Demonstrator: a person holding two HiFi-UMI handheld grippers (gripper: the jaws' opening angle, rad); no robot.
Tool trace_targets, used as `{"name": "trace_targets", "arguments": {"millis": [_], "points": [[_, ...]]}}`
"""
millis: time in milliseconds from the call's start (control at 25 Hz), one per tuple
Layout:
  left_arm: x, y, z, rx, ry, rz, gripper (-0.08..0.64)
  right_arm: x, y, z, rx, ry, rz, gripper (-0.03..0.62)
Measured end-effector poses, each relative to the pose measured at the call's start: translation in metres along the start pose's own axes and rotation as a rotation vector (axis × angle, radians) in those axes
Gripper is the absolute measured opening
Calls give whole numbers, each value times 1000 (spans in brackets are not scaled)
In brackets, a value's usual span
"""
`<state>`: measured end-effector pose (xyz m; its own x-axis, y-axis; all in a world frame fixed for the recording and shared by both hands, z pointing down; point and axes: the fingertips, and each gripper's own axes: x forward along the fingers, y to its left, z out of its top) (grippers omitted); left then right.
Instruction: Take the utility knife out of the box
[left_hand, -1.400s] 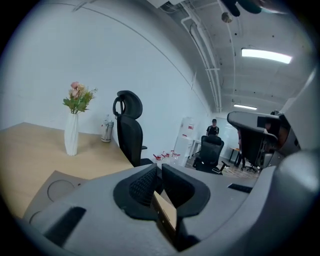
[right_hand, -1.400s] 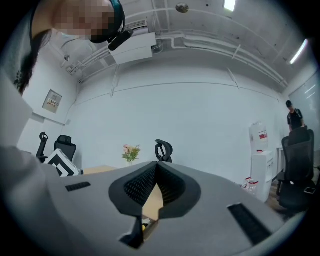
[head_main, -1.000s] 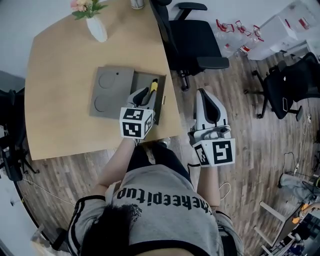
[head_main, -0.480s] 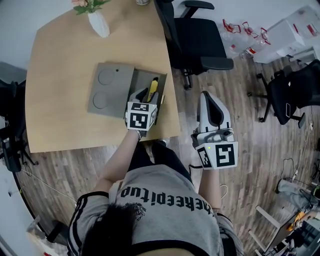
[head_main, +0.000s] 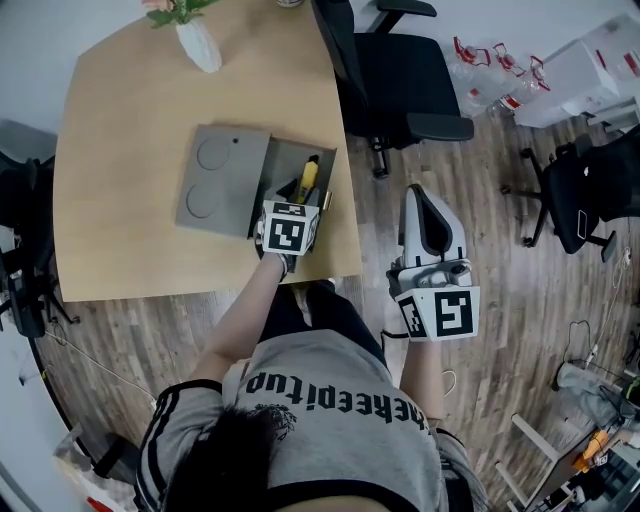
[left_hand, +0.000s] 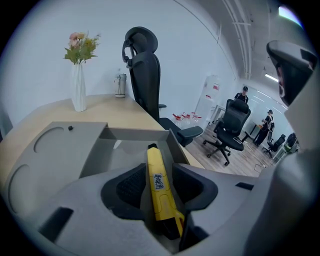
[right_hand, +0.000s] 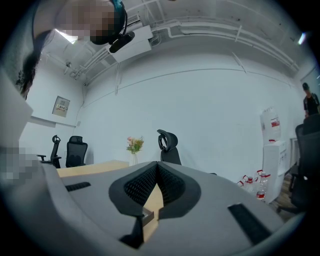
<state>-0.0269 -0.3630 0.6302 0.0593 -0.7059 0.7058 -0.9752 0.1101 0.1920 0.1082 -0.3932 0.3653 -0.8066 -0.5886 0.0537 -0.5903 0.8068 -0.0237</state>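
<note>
Since one second back: left gripper (head_main: 295, 195) has dropped from above the box (head_main: 283, 153) down into it, its marker cube now lower in the frame; head view otherwise nearly unchanged. Right gripper (head_main: 423, 198) barely shifted.

Position of target: utility knife (left_hand: 160, 190), yellow, lies inside the open grey box at centre of the head view, near the table (head_main: 130, 110) edge. Box lid (head_main: 218, 180) is folded out flat to the left. In the left gripper view the knife runs lengthwise away from the camera, its far tip toward the far box wall.

Left gripper: jaws opening, set wide, one pad on each side of the knife body. A gap shows on both sides, so no hold yet.

Right gripper: off the table at right of the head view, jaw tips together, nothing between them.

Handling, judged: knife looks light and stiff, a slim plastic body with smooth faces, likely somewhat slippery. Best hold is across the width at mid-body, around the small label, where the sides run parallel. Avoid the tapered ends. Box walls stand close beside the pads, so little side room. Blade state cannot be made out.
</note>
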Motion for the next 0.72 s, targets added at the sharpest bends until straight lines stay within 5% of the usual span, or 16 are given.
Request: {"name": "trace_targets", "arguments": {"millis": [720], "points": [[14, 12, -13, -57, 70, 63, 135, 16, -8, -4, 17, 4, 34, 6]]}}
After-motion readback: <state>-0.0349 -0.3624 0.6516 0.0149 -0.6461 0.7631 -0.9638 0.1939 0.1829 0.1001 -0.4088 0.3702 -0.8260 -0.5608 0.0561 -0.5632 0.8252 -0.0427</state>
